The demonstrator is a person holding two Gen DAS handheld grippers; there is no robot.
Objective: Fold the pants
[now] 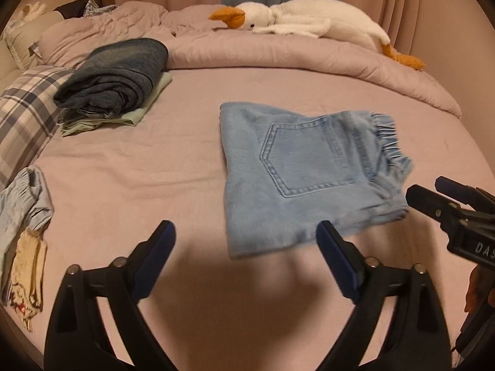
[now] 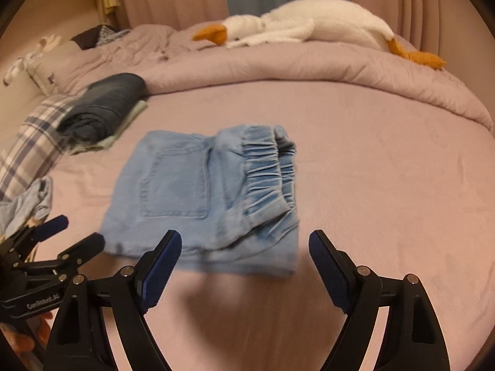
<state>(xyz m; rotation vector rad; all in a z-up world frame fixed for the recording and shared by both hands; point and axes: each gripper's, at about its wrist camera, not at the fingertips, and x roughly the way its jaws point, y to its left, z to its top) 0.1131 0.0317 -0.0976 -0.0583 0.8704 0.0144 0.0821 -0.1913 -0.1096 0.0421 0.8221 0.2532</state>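
Observation:
Light blue denim pants (image 1: pixel 309 170) lie folded into a compact rectangle on the pink bed sheet (image 1: pixel 139 179), back pocket up and elastic waistband to the right. My left gripper (image 1: pixel 246 227) hovers open just in front of their near edge, with nothing between its fingers. In the right wrist view the pants (image 2: pixel 204 191) sit ahead and slightly left of my right gripper (image 2: pixel 245 235), which is open and holds nothing. Each gripper shows in the other's view: the right gripper (image 1: pixel 425 187) beside the waistband corner, the left gripper (image 2: pixel 82 232) near the pants' left corner. Neither touches the fabric.
A stack of folded clothes (image 1: pixel 114 83), dark blue on pale green, sits at the back left beside a plaid pillow (image 1: pixel 27 114). Crumpled garments (image 1: pixel 21 210) lie at the left edge. A bunched pink duvet (image 1: pixel 278 55) and a white goose plush (image 1: pixel 309 18) line the far side.

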